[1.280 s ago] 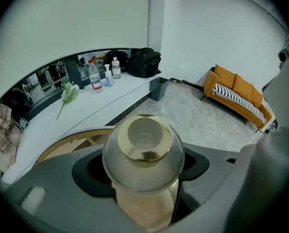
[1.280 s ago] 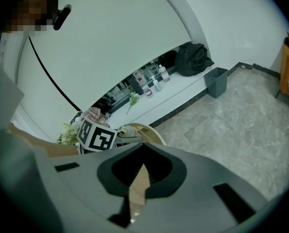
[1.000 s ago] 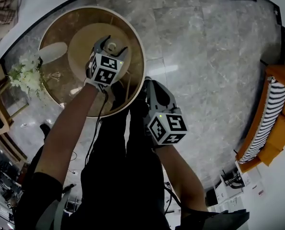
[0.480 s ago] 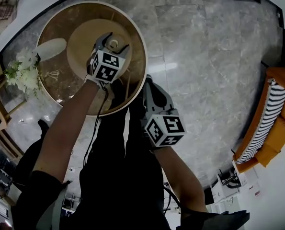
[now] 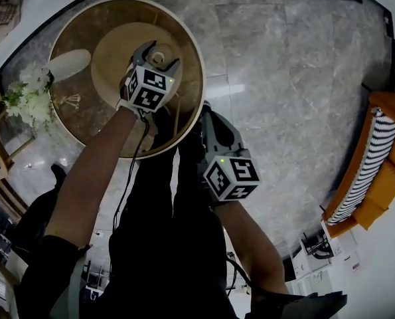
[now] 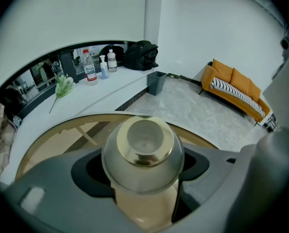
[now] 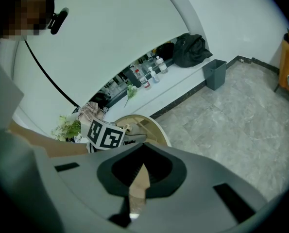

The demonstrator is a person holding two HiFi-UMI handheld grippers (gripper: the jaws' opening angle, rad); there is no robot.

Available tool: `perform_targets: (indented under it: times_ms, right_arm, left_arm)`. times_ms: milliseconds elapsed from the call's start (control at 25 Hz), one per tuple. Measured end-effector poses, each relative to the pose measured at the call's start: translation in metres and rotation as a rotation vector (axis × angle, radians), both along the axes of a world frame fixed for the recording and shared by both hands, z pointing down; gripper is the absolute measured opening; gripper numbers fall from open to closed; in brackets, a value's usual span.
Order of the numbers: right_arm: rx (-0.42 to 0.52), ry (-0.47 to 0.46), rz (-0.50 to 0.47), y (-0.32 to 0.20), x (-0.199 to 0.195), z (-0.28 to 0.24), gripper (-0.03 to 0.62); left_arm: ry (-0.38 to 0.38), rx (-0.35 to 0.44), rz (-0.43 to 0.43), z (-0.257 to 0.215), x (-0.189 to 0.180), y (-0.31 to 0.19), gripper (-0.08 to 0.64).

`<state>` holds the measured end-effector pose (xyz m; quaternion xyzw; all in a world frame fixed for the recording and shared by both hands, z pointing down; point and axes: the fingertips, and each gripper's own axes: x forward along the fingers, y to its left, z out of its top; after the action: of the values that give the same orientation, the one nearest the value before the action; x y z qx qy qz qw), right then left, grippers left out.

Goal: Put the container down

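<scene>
**One small creep forward, container still clamped**

Half a second on and I see very little change. The left gripper (image 5: 157, 56) has crept a touch further in over the round table (image 5: 84, 119). It now hangs above the pale wooden disc under the brown glass top, much where it was a second ago.

Its own camera gives me the clearest read. The jaws are clamped on either side of the container (image 6: 143, 152), a small round pot with a gold-rimmed top and a cream body. They have not let go.

I can't tell from any view whether the pot's base is touching the glass yet. The head camera looks straight down and gives me no height, and the gripper camera hides the underside.

The right gripper (image 5: 207, 115) is down beside the person's legs, just off the table's near edge. It has barely stirred. Its jaws are pressed together with nothing between them, so it has no part in this.

My read is that the put-down isn't finished. The approach looks settled and the spot is free, with the white oval dish (image 5: 69, 65) and the flowers (image 5: 28, 97) well off to the left. What's left is the last lowering and the release.
</scene>
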<state>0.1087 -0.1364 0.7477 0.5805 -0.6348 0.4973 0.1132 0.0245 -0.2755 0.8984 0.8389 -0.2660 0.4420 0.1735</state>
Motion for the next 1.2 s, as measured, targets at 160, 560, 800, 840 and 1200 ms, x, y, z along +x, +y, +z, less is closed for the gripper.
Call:
perform_targets:
  times_ms: [160,560,800,840,1200]
  right_arm:
    - [0.009,0.001,-0.008,-0.001,-0.005,-0.002,0.006]
    - [0.03,0.01,-0.013,0.001,-0.014,-0.009,0.006]
    - [0.055,0.007,-0.026,0.004,-0.02,-0.021,0.006]
    - [0.06,0.005,-0.029,0.004,-0.022,-0.024,0.006]
    - [0.106,-0.012,-0.041,0.002,-0.037,-0.053,0.006]
  left_arm:
    - [-0.004,-0.011,0.015,0.001,0.001,0.003,0.342]
    - [0.071,-0.016,-0.059,-0.013,-0.018,0.01,0.359]
    - [0.071,-0.022,-0.107,-0.028,-0.04,0.032,0.359]
    - [0.069,-0.026,-0.113,-0.031,-0.044,0.037,0.359]
    - [0.113,-0.071,-0.221,-0.073,-0.077,0.078,0.359]
